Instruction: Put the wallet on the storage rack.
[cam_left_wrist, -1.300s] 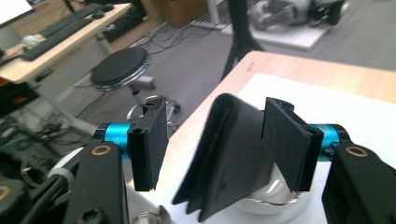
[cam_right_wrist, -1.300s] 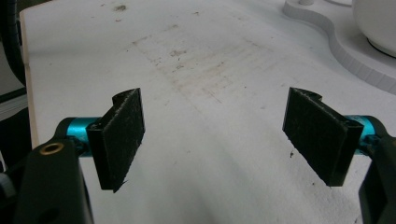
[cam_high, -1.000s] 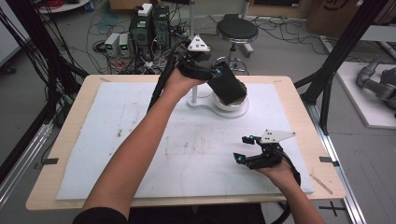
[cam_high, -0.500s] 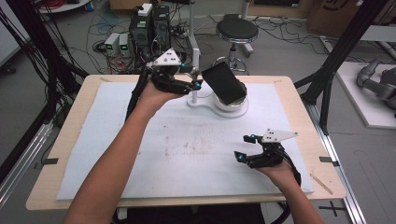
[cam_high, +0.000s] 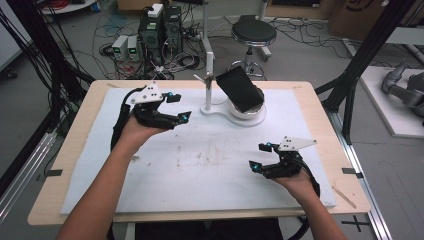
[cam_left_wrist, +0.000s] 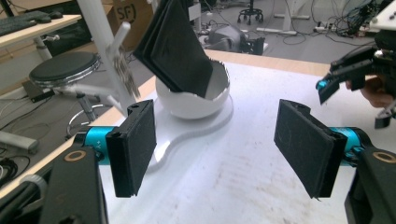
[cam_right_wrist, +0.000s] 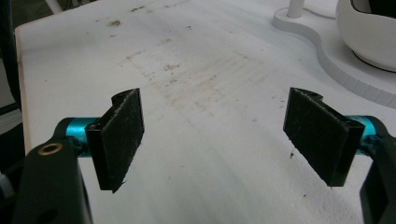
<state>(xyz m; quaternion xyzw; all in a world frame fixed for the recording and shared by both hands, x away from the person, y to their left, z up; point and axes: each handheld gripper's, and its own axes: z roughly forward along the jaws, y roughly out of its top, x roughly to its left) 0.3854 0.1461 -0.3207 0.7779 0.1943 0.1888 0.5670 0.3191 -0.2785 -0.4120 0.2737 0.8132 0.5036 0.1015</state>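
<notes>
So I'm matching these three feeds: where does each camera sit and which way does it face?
High view: above the person's side, looking down at the table; forearms, both grippers.
Left gripper view: on the left gripper, facing the black wallet in the white bowl.
Right gripper view: on the right gripper, facing the mat.
All share the bowl.

I see a black wallet (cam_high: 239, 89) tilted in a white bowl (cam_high: 248, 111), upper centre of the high view, on a white stand base (cam_high: 220, 111) with a white post (cam_high: 208, 75). My left gripper (cam_high: 179, 106) is black with teal joints and a grey plate; my right gripper (cam_high: 260, 156), lower right, matches. White mat (cam_high: 200, 165), brown-smudged at centre, on a pale wood table (cam_high: 80, 130).
</notes>
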